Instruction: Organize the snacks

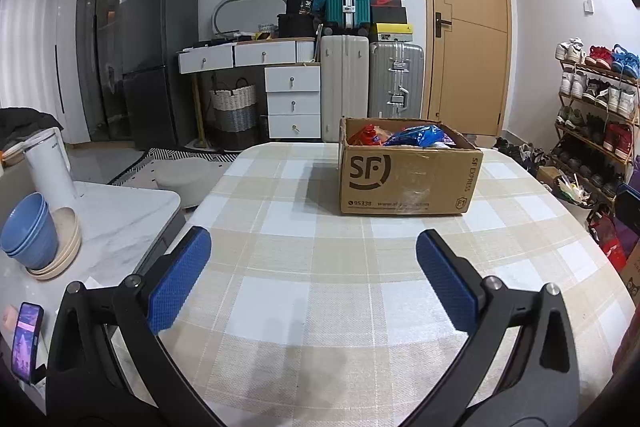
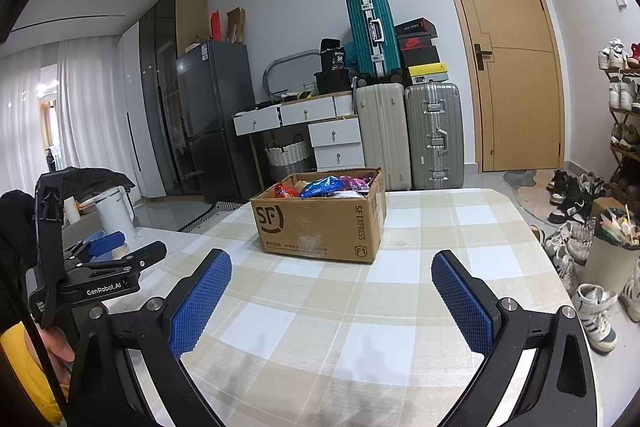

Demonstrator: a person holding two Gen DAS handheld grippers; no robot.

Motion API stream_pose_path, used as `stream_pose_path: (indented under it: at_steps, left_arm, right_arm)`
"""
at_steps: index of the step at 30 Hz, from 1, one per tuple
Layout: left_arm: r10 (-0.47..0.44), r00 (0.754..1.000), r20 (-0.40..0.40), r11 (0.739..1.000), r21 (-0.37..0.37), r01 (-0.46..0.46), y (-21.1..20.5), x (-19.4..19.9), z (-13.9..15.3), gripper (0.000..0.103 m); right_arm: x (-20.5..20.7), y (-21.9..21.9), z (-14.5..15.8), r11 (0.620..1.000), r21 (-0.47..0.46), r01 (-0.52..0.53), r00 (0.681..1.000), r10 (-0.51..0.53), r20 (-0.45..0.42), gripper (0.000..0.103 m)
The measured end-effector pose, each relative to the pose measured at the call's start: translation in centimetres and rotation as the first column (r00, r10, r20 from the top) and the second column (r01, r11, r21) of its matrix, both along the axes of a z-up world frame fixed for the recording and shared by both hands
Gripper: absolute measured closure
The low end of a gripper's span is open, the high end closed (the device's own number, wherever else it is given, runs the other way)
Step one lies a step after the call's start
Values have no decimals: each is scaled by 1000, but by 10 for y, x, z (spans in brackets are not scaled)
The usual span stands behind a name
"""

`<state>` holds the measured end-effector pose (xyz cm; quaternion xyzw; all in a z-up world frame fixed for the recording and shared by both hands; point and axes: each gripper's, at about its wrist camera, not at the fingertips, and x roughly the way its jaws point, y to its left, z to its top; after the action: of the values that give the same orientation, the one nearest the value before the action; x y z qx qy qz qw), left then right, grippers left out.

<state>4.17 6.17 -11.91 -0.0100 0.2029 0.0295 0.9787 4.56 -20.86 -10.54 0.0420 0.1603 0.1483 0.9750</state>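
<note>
Cardboard box (image 1: 404, 183) of snacks (image 1: 416, 135) (far), left gripper (image 1: 314, 263), right gripper (image 2: 332, 287) wide apart, empty

Both tools share one build. The left gripper (image 1: 314, 251) and right gripper (image 2: 331, 273) have matte black, speckled plastic arms that curve to blue pads with a fine diamond knurl, each arm pinned by two round silver screws. Seen from the right wrist, the left tool's black body carries white "GenRobot.AI" lettering, with bare fingers (image 2: 60, 345) and a yellow sleeve (image 2: 24, 367) beneath.
</note>
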Motion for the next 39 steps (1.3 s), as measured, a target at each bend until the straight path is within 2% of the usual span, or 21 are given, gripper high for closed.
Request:
stream_pose_path:
  at_steps: [7, 22, 39]
  left_arm:
    - [-11, 1000, -15, 1000, 0, 11, 2, 0, -3, 0]
    - [-10, 1000, 10, 1000, 29, 10, -2, -5, -2, 0]
    - [-33, 999, 7, 999, 16, 33, -3, -11, 2, 0]
  right_arm:
    - [0, 1, 0, 1000, 2, -1, 1000, 1, 0, 1]
    - [-4, 6, -2, 1000, 4, -7, 1000, 7, -4, 1]
    - [-9, 10, -3, 1000, 8, -6, 1000, 6, 5, 1]
